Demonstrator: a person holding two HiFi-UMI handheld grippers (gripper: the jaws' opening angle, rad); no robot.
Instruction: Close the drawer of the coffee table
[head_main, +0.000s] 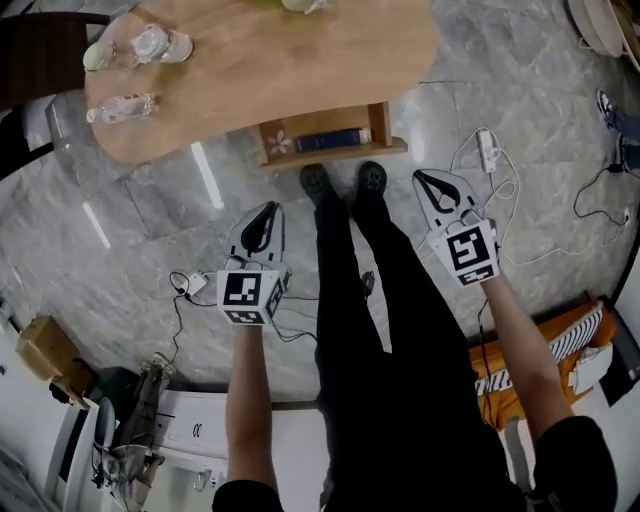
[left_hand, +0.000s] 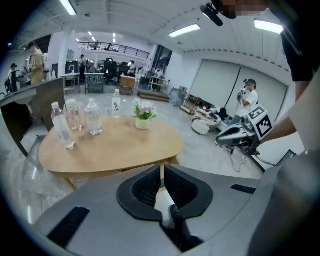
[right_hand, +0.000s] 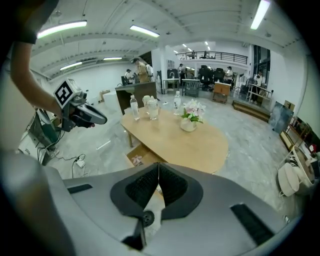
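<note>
Left tongs (head_main: 266, 212) and right tongs (head_main: 428, 182) are both fully closed and empty. I hold them low on either side of my legs, near the counter (head_main: 300, 70); closed tips should suit a push. The drawer (head_main: 335, 152) stands open under the counter's near edge (a blue book (head_main: 332, 139) lies inside). Only the head view shows its contents. The right tongs view shows one corner, and the left tongs view shows no drawer I can make out.
</note>
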